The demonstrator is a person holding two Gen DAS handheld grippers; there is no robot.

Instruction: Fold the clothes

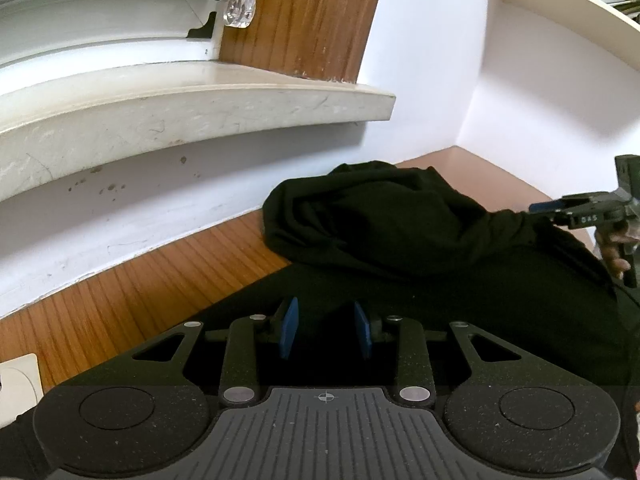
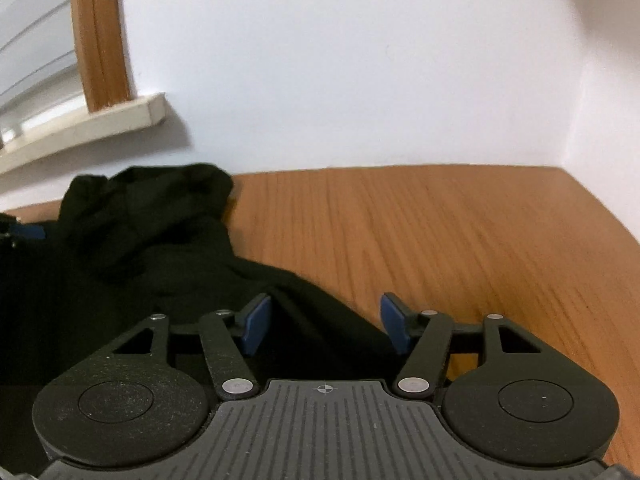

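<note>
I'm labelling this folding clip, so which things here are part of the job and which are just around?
Part of the job:
- black garment, crumpled on the wooden table
- left gripper, over the dark cloth
- right gripper, jaws apart at the cloth's edge

Just around:
- window sill
- white shelf with books
- wall
</note>
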